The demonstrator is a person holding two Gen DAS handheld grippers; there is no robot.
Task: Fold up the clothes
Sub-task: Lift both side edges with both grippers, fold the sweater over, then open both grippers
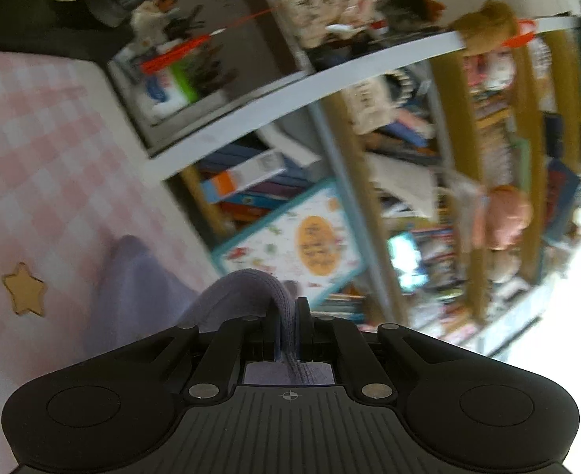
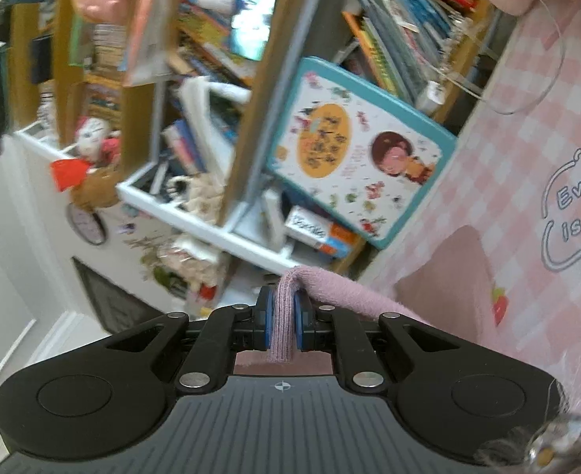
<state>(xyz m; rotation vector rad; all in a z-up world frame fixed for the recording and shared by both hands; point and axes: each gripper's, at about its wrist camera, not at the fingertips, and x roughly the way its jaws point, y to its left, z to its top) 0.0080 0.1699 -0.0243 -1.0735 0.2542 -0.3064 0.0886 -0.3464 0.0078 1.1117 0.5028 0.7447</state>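
1. Left gripper [image 1: 286,316]: the jaws are closed down to the thickness of the cloth. Between them sits a bunched, ribbed edge of the knit garment [image 1: 144,296], which appears grey-lilac in this view. The fabric arches over the fingertips and falls away to the left.

2. Right gripper [image 2: 284,316]: the jaws are likewise closed on cloth. A ribbed fold of the garment, pink in this view, is pinched between the blue pads [image 2: 300,316] and trails off to the right.

3. Garment position: both pinched edges are raised above the pink checked tablecloth [image 1: 33,138]. The remaining fabric hangs down toward the cloth near each gripper. Whether the lower part rests on the table cannot be determined. Whether both grippers hold the same item is a probable judgement only, since the colour differs between views.

4. Surroundings: a crowded bookshelf [image 2: 219,79] stands at the far edge of the table, with a teal-framed picture board [image 2: 353,150] leaning against it. A wooden star [image 1: 25,289] lies on the table to the left of the hanging fabric.

5. Risk, slippage: each grip holds a narrow bunch near the fingertips. A sharp pull could draw the knit out of the jaws.

6. Risk, uneven fold: unequal gripper height would skew the fold line.

7. Risk, snagging: dragging fabric could sweep the wooden star along.
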